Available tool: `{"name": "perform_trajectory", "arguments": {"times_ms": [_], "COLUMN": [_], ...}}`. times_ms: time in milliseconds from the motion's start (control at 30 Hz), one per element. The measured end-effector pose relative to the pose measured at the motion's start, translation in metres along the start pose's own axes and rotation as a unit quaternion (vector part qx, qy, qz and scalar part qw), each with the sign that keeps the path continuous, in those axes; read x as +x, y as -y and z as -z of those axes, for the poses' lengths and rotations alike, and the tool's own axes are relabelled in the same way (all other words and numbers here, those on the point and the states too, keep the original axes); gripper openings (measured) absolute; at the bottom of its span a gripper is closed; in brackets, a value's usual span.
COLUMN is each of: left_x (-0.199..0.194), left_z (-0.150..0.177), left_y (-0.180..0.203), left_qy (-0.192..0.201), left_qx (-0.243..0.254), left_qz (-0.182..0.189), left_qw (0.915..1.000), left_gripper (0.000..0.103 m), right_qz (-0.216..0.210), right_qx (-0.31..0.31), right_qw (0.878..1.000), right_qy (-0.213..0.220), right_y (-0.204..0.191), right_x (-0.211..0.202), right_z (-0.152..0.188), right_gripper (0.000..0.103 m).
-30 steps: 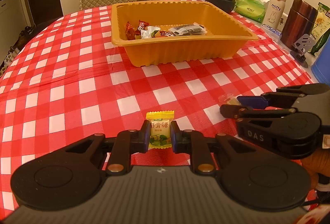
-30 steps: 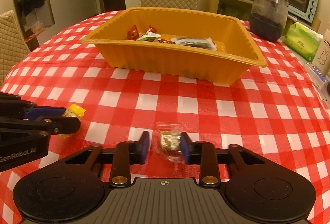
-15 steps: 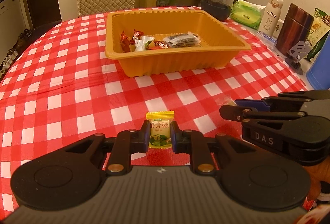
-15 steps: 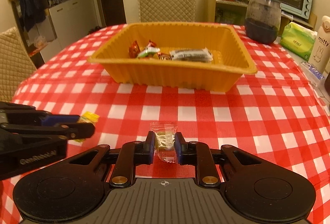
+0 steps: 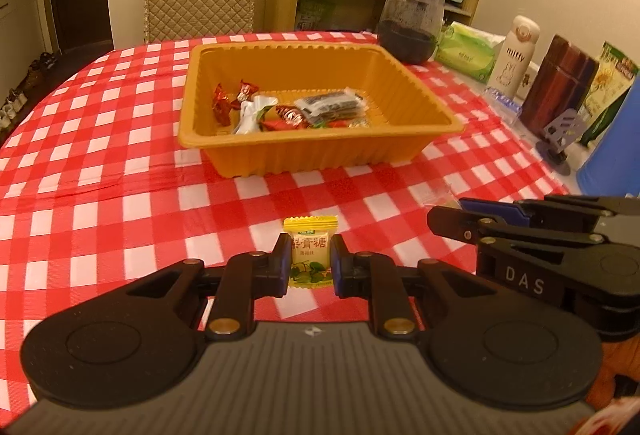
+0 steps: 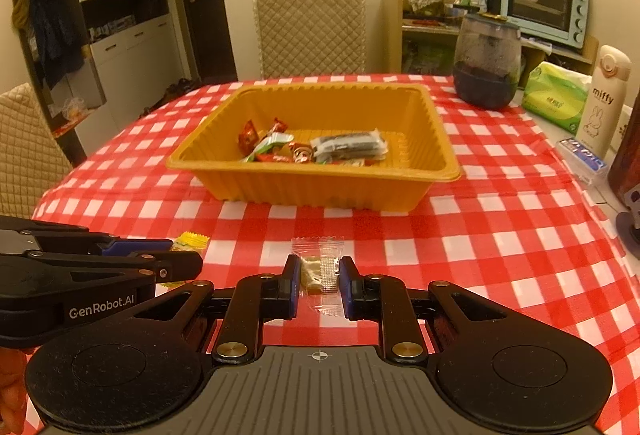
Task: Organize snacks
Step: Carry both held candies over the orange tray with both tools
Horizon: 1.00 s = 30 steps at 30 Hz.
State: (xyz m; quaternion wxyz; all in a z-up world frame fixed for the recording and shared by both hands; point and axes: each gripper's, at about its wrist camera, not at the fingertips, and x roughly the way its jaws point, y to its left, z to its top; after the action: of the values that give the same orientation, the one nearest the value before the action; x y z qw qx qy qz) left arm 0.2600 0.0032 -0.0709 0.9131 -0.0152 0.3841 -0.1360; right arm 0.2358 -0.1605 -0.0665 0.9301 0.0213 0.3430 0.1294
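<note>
My left gripper point(image 5: 310, 259) is shut on a yellow wrapped candy point(image 5: 310, 255) with green print, held above the checked cloth. My right gripper point(image 6: 319, 281) is shut on a small clear-wrapped snack point(image 6: 318, 273), also lifted off the table. An orange plastic tray point(image 5: 320, 151) point(image 6: 320, 187) stands ahead of both, holding several wrapped snacks point(image 5: 288, 111) point(image 6: 316, 147) on its floor. In the left wrist view the right gripper point(image 5: 452, 219) shows at the right edge. The left gripper point(image 6: 188, 259) with the yellow candy point(image 6: 190, 241) appears at the left in the right wrist view.
The round table wears a red and white checked cloth point(image 5: 100, 163). Along its right side stand a dark glass jar point(image 5: 412, 23), a green tissue pack point(image 5: 466, 53), a white bottle point(image 5: 516, 55), a brown canister point(image 5: 560, 83) and a blue container point(image 5: 616, 143). Quilted chairs point(image 6: 310, 31) stand behind and left.
Both grippers have risen with their snacks still held, so the tray's inside now shows more fully and sits farther below. The right gripper's jaws drew tighter on the clear-wrapped snack.
</note>
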Motion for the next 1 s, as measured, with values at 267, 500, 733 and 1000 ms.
{"name": "perform_trajectory", "arguments": {"times_ms": [267,500,733,1000], "left_x": [-0.01,-0.014,-0.015,-0.015], "left_z": [-0.013,-0.025,-0.038,-0.051], "left_y": [0.006,0.005,-0.001,-0.001], "left_qy": [0.02,0.035,0.048,0.06], "left_qx": [-0.005,0.002,0.0,-0.003], "left_qz": [0.012,0.008,0.001,0.003], "left_qw": [0.9997,0.9993,0.9988,0.9982], "left_gripper": [0.018,0.018,0.018,0.018], "right_qz": [0.016,0.019,0.019,0.018], "right_qx": [0.015,0.02,0.021,0.025], "right_qw": [1.0,0.999,0.999,0.999], "right_qy": [0.016,0.023,0.028,0.037], "right_y": [0.013,0.02,0.022,0.026], "right_x": [-0.013,-0.016,-0.014,-0.006], "right_z": [-0.015,-0.025,-0.034,-0.05], "right_gripper": [0.021,0.021,0.021,0.021]}}
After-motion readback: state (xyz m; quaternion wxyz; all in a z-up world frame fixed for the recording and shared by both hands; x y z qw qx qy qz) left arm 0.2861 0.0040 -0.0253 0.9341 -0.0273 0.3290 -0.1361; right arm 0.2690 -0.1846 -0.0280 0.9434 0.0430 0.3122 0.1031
